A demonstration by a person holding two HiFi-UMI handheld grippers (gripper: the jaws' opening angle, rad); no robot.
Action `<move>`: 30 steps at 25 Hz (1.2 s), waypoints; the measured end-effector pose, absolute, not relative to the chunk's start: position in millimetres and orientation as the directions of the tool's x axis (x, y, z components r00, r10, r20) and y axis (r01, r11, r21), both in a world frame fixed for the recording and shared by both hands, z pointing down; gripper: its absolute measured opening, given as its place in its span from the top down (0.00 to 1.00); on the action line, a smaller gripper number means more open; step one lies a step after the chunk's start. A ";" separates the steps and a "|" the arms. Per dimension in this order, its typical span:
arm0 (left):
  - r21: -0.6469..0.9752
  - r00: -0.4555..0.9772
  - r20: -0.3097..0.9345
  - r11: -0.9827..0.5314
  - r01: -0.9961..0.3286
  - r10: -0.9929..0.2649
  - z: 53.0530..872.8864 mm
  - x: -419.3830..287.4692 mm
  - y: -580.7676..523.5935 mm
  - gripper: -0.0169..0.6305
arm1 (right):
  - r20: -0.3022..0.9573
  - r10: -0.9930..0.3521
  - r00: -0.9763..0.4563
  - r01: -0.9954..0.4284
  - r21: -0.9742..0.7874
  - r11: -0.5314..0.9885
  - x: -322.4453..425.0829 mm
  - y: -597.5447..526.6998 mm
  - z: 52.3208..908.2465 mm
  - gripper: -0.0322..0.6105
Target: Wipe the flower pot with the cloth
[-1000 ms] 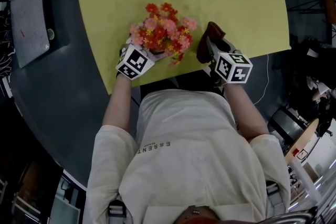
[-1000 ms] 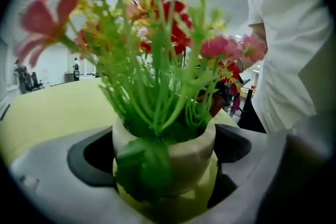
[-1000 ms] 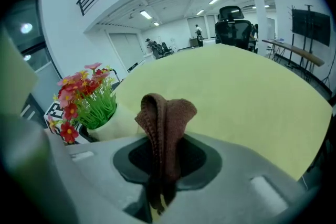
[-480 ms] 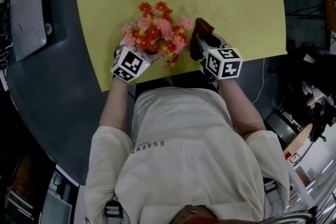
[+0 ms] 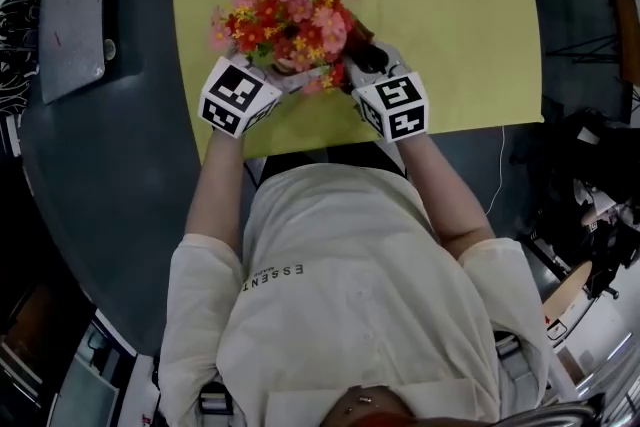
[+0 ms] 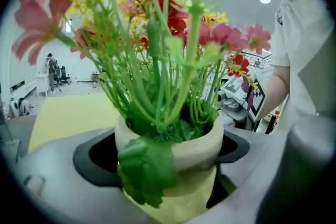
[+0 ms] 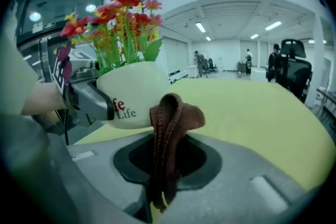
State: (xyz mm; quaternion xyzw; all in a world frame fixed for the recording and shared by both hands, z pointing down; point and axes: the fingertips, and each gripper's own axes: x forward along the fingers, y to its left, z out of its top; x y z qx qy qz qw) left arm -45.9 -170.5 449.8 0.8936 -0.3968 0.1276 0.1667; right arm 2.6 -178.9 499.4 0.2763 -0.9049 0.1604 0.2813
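Flower pot, cream w/ "Life" printed on its side, sits btwn the jaws of the L gripper. The jaws clamp it from both sides just under the rim, w/ red and pink flowers on green stems rising above. A green leaf hangs over the pot's front. In the R gripper view, one L jaw shows pressed on the pot's left side. Can't tell if the pot's base rests on the yellow top or hangs just over it.

R gripper is closed on the brown cloth. The cloth stands up in a folded ridge from btwn the jaws. Its top is right at the pot's side, opp. the L jaw; touching or just short, can't tell. In the head view the grippers flank the pot, L at left and R at right, marker cubes toward the person.

Edges: the pot is close to the yellow top's near edge, toward its near-left corner. The dark grey surface begins just left of and below that corner.

Room: a broad stretch of yellow top lies beyond and to the right of the pot. A flat grey panel lies on the dark surface at far left, well apart from both grippers.
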 end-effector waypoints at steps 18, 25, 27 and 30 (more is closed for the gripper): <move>0.283 0.675 0.215 -0.616 -0.735 -0.706 377.8 -46.7 -189.7 0.13 | 0.409 -0.243 -0.880 -0.348 -0.206 0.915 -72.7 -119.0 453.8 0.86; 0.260 0.698 0.222 -0.649 -0.715 -0.681 367.1 -43.6 -183.0 0.13 | 0.433 -0.417 -0.799 -0.520 -0.150 0.841 -25.1 -177.5 454.0 0.85; 0.265 0.711 0.208 -0.661 -0.702 -0.672 360.8 -39.6 -180.9 0.13 | 0.411 -0.467 -0.782 -0.556 -0.123 0.822 -14.5 -196.3 441.1 0.85; 0.267 0.723 0.194 -0.674 -0.689 -0.663 352.5 -35.7 -182.4 0.13 | 0.375 -0.509 -0.775 -0.578 -0.095 0.810 -13.8 -212.9 421.7 0.85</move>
